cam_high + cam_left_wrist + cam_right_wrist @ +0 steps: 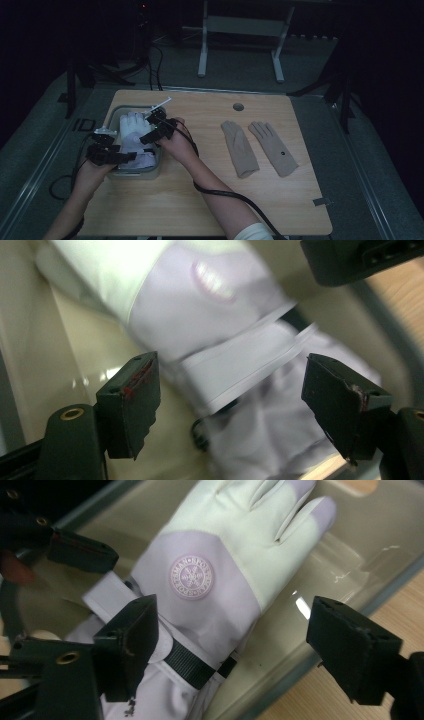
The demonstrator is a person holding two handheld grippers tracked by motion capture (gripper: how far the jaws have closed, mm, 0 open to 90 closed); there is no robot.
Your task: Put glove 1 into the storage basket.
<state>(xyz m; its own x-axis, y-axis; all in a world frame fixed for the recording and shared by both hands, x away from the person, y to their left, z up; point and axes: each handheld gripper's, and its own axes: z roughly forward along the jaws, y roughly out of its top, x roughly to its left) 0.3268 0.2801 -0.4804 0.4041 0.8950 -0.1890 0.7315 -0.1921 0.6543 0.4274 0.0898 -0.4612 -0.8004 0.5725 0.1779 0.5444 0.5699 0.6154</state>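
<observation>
Both grippers are hanging released over the bin (150, 172): the left gripper (230, 405) is standing wide above the cuff and strap (192, 667) of the glove (215, 555), and the right gripper (232, 647) is gaping over its wrist, pads clear. The glove is lying inside the bin, so the placing step is likely finishing; next both hands should be lifting clear. Beyond the jaws, a round snowflake badge (191, 576) is bearing ringed lettering, unreadable. Farther right, two tan gloves (257, 147) are waiting on the table (200, 210).
</observation>
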